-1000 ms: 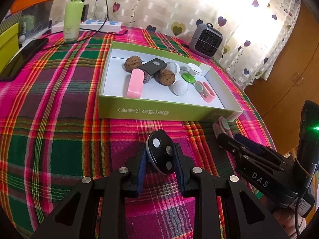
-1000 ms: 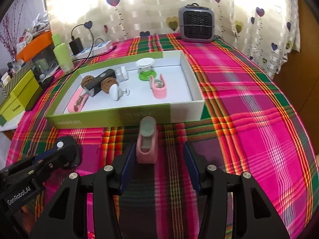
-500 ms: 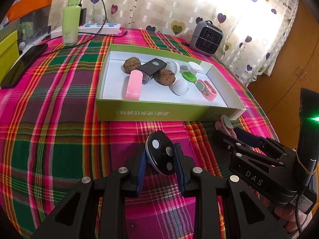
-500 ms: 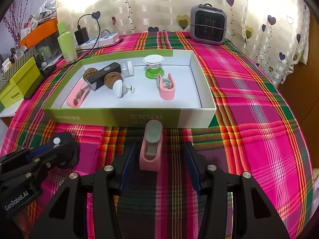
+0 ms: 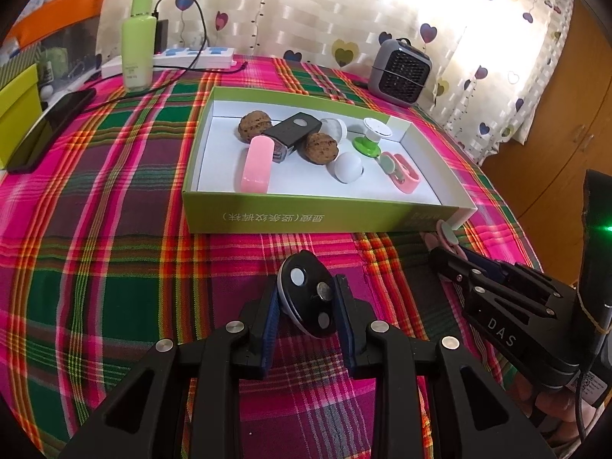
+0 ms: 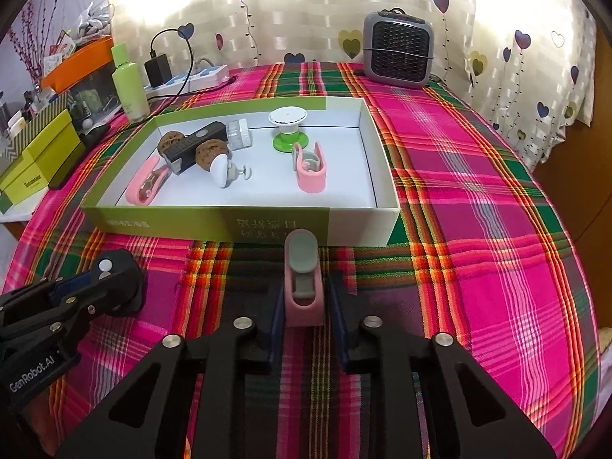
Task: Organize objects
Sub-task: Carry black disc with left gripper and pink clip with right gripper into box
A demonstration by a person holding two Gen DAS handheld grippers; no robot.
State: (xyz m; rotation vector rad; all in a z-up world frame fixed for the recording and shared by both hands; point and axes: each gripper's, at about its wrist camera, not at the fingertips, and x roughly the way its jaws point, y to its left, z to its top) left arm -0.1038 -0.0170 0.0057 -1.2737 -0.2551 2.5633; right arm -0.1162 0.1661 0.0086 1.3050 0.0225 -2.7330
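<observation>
We look forward along each pair of tongs, low and close over the plaid-clothed table (image 5: pixel 114 229). Both views face the green-sided cardboard box (image 5: pixel 306 222) (image 6: pixel 199 223) and grey fan heater (image 5: pixel 401 72) (image 6: pixel 397 55), from neighbouring angles.

Both tongs sit low over the worktop, on the near side of the green box (image 5: pixel 321 222). The left tongs (image 5: pixel 308 302) are clamped on a black disc (image 5: pixel 306 298), held on edge. The right tongs (image 6: pixel 305 300) grip a pink clip (image 6: pixel 304 287) pointing toward the box wall, to the right of the left tongs.
</observation>
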